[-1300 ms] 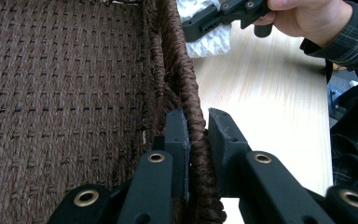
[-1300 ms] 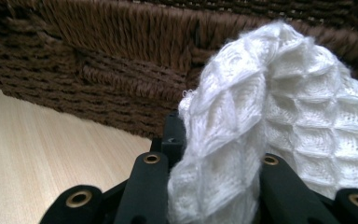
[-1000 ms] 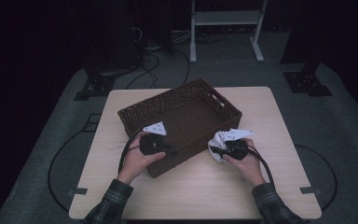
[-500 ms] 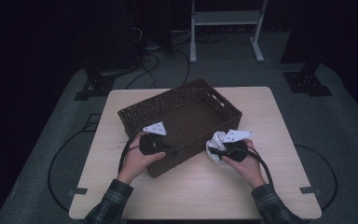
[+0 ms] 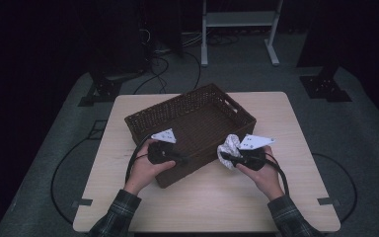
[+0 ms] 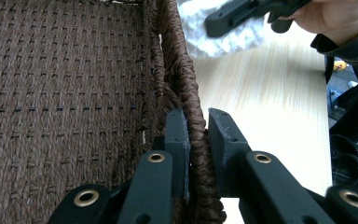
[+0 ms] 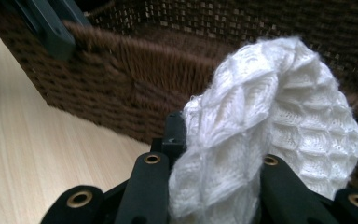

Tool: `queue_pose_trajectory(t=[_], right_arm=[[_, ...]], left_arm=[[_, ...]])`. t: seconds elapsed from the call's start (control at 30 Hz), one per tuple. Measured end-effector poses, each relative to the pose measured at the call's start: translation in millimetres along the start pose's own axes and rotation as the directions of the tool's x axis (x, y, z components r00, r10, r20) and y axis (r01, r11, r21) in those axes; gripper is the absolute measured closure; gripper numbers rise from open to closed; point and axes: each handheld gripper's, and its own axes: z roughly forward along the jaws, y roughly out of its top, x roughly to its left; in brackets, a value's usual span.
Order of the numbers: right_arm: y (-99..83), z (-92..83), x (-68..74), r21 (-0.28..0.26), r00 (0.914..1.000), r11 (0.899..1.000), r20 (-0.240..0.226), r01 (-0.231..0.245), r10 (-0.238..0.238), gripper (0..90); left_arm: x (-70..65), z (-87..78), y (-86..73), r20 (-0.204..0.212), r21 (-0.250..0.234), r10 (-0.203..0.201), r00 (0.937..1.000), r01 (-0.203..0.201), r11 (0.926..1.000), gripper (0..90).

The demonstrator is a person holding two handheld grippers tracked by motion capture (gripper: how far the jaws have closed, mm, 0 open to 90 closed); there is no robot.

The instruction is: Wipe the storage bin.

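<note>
1. Left gripper (image 6: pixel 196 140) clamps the near rim of the dark brown woven wicker basket (image 6: pixel 65 93); the basket's far end is cut off.
2. Right gripper (image 7: pixel 216 154) grips the white knitted cloth (image 7: pixel 270 121) beside the basket's outer wall; the cloth hides the jaw tips.

One brown woven basket (image 5: pixel 197 116), one white knitted cloth (image 5: pixel 228 148), two black grippers, the left gripper (image 5: pixel 170 154) and the right gripper (image 5: pixel 234 159), two hands, the left hand (image 5: pixel 143 170) and the right hand (image 5: pixel 262 174), one wooden tabletop (image 5: pixel 212 202)
</note>
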Motion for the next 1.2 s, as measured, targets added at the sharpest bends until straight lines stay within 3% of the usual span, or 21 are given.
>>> queue_pose_trajectory(t=[0.53, 0.87, 1.2], right_arm=[[18.3, -12.5, 12.5, -0.104, 0.9991, 0.994, -0.035, 0.019, -0.023, 74.9], [4.9, 3.3, 6.2, -0.067, 0.9976, 0.997, -0.066, -0.023, 0.019, 75.1], [-13.6, 25.6, 3.4, 0.025, 0.9971, 0.999, -0.066, -0.036, 0.038, 75.1]], left_arm=[[0.2, 0.0, 0.0, 0.002, -0.001, -0.002, 1.0000, 0.002, 1.0000, 77.8], [0.1, 0.2, 0.1, 0.001, 0.000, -0.002, 1.0000, 0.002, 1.0000, 78.0], [0.0, 0.3, 0.1, 0.001, 0.000, -0.002, 1.0000, 0.002, 1.0000, 78.1]])
